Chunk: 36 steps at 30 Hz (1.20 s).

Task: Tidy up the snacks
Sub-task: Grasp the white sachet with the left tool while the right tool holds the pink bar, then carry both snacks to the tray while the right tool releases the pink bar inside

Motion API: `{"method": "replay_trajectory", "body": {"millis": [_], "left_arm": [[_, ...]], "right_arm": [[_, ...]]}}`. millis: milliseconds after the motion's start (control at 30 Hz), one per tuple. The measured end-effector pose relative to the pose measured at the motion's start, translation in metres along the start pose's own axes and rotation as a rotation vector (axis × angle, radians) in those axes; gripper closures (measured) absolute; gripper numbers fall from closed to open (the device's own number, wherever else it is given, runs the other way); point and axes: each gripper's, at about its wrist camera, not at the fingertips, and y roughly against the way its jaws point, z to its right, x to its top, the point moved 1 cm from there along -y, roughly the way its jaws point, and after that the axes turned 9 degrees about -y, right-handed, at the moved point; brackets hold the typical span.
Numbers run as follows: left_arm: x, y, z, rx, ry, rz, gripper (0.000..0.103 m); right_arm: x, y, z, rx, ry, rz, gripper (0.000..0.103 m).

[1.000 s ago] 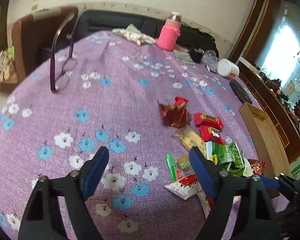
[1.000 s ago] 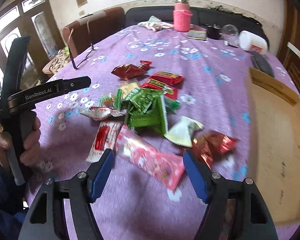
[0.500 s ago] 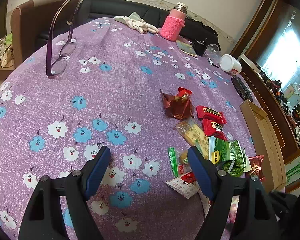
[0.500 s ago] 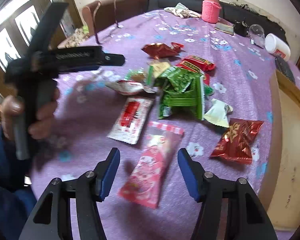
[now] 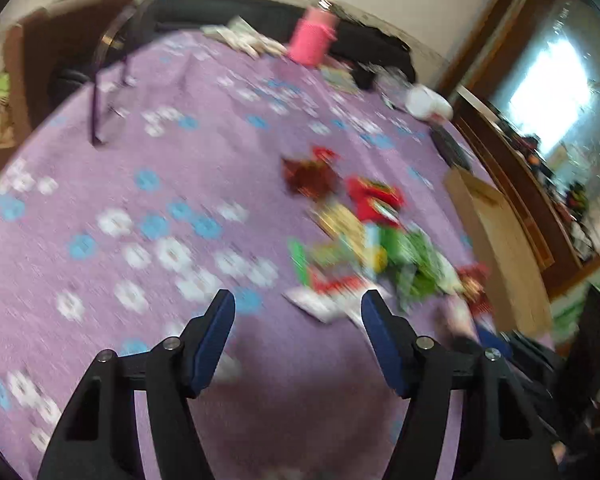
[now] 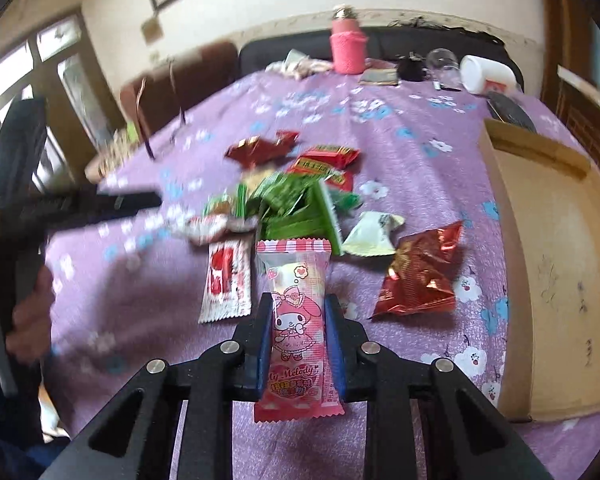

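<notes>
My right tongs [image 6: 296, 316] clench a pink packet [image 6: 296, 320] reading "My Melody", above the purple flowered worktop [image 6: 420, 148]. My left tongs [image 5: 298, 312] gape, holding nothing. Beyond lie the heaped snacks [image 6: 296, 204], a wooden tray [image 6: 552, 280] at their right, and a sofa [image 6: 380, 46].

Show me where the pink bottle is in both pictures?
Left wrist view: the pink bottle stands at the table's far edge, top centre.
Right wrist view: it stands at the far edge, top centre, right of middle.
Shared landmark: the white jar, lying to the bottle's right.
</notes>
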Motion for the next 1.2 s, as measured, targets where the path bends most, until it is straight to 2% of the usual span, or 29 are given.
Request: {"method": "replay_trajectory", "body": {"millis": [33,100,133,167,200,267,367,467,533,600,633,700,767,967,1200], "left_arm": [[-0.005,-0.004,0.007,-0.039,0.012,-0.041,0.038],[-0.012,-0.015,0.02,-0.063,0.014,-0.1,0.053],[-0.015,-0.02,0.028,-0.064,0.01,-0.131,0.068],[-0.017,-0.026,0.038,-0.061,-0.001,-0.158,0.071],[-0.018,-0.03,0.044,-0.043,-0.009,-0.164,0.071],[-0.016,-0.037,0.055,0.045,-0.012,-0.154,0.069],[-0.009,-0.046,0.062,0.098,0.009,-0.141,0.052],[-0.004,-0.055,0.074,0.126,-0.013,-0.143,0.046],[-0.001,-0.06,0.078,0.162,-0.039,-0.13,0.046],[-0.001,-0.063,0.084,0.233,-0.103,-0.126,0.055],[-0.002,-0.063,0.085,0.262,-0.127,-0.123,0.062],[-0.002,-0.062,0.081,0.27,-0.14,-0.11,0.071],[-0.004,-0.06,0.074,0.299,-0.16,-0.093,0.092],[-0.006,-0.051,0.056,0.186,-0.116,-0.068,0.092],[-0.009,-0.044,0.065,0.127,-0.138,-0.041,0.092]], "right_arm": [[0.001,0.001,0.001,0.014,-0.018,0.006,0.077],[0.003,0.006,0.008,0.04,-0.059,0.037,0.077],[0.004,0.01,0.014,0.062,-0.087,0.049,0.077],[0.005,0.01,0.018,0.075,-0.11,0.051,0.077],[0.006,0.01,0.023,0.089,-0.14,0.054,0.077],[0.006,0.01,0.029,0.12,-0.175,0.062,0.077],[0.005,0.012,0.035,0.154,-0.202,0.07,0.077],[0.004,0.015,0.035,0.171,-0.196,0.079,0.077],[0.004,0.015,0.035,0.179,-0.196,0.081,0.077],[0.001,0.015,0.038,0.185,-0.196,0.082,0.077],[0.001,0.016,0.038,0.185,-0.197,0.085,0.077],[-0.001,0.016,0.04,0.192,-0.197,0.088,0.077],[-0.001,0.016,0.04,0.192,-0.197,0.084,0.077],[0.0,0.013,0.042,0.192,-0.206,0.075,0.077],[0.0,0.015,0.047,0.168,-0.227,0.08,0.077]]}}
